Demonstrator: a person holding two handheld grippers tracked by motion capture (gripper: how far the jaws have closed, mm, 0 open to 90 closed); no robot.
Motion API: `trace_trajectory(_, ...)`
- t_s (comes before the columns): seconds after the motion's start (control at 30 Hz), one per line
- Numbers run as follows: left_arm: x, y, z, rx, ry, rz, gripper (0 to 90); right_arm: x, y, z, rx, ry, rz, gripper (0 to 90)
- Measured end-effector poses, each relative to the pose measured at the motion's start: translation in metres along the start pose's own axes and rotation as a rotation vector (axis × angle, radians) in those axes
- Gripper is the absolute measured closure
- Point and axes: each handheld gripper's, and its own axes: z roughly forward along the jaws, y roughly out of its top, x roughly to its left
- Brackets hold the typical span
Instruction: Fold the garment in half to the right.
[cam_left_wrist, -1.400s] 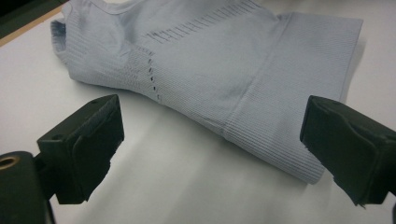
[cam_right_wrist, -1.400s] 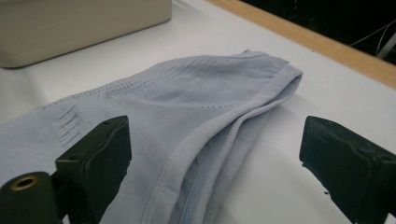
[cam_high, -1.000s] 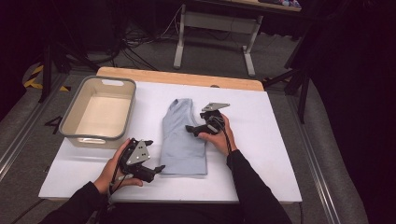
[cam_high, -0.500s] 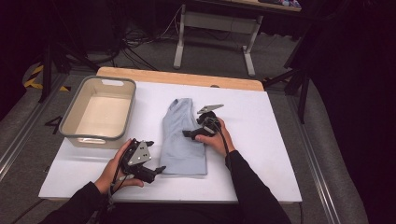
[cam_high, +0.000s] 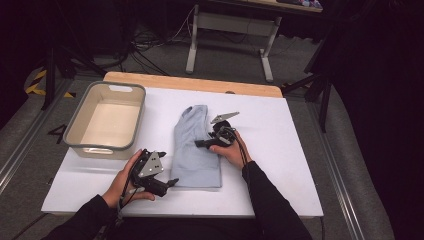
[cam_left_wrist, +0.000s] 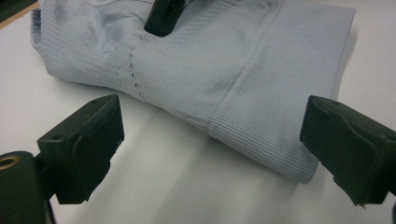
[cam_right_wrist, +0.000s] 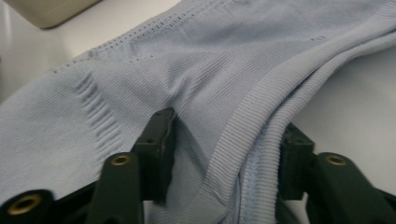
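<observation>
Right gripper (cam_high: 202, 143) jaws just closing, pinching the blue sweater's (cam_high: 196, 145) right edge, left gripper (cam_high: 167, 184) wide open near its corner

The pale blue garment (cam_high: 196, 150) is knitted cloth, matt and soft-looking, with fine ribbing along its hem band and rows of small openwork holes in the knit. The worktop (cam_high: 280, 165) under it has a smooth, matt white sheet surface, and bare light wood with a faint sheen shows along its far edge beyond the garment. Left of the garment, the beige bin (cam_high: 106, 120) looks like smooth plastic with a slight gloss. The tongs of both the left gripper (cam_left_wrist: 210, 140) and right gripper (cam_right_wrist: 224, 154) are matt black plastic, with brass-coloured metal rivets on the right one.
</observation>
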Motion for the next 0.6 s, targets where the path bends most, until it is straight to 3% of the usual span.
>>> trace_trajectory(0.07, 0.0, 0.0, 0.0, 0.0, -0.003, -0.003, 7.3, 0.0, -0.002, 0.0, -0.005, 0.052, 0.014, 66.9)
trace_trajectory(0.1, 0.0, 0.0, 0.0, 0.0, -0.003, -0.004, 7.3, 0.0, -0.002, 0.001, -0.006, 0.061, 0.018, 67.9)
trace_trajectory(0.3, 0.0, 0.001, 0.002, 0.01, -0.017, -0.012, 7.3, 0.005, -0.001, -0.004, -0.022, 0.039, -0.03, 72.6)
trace_trajectory(0.37, 0.001, 0.002, 0.004, 0.011, -0.03, -0.034, 7.3, 0.006, -0.001, -0.005, -0.028, 0.04, -0.037, 72.8)
trace_trajectory(0.47, 0.003, 0.005, 0.007, 0.006, -0.093, -0.11, 6.9, 0.01, 0.0, -0.011, -0.063, 0.041, -0.066, 73.3)
trace_trajectory(0.57, 0.002, 0.009, 0.011, 0.022, -0.066, -0.124, 7.0, 0.012, 0.0, -0.016, -0.087, 0.044, -0.079, 73.4)
trace_trajectory(0.6, 0.003, 0.01, 0.013, 0.019, -0.077, -0.135, 7.0, 0.014, 0.0, -0.019, -0.103, 0.04, -0.091, 73.5)
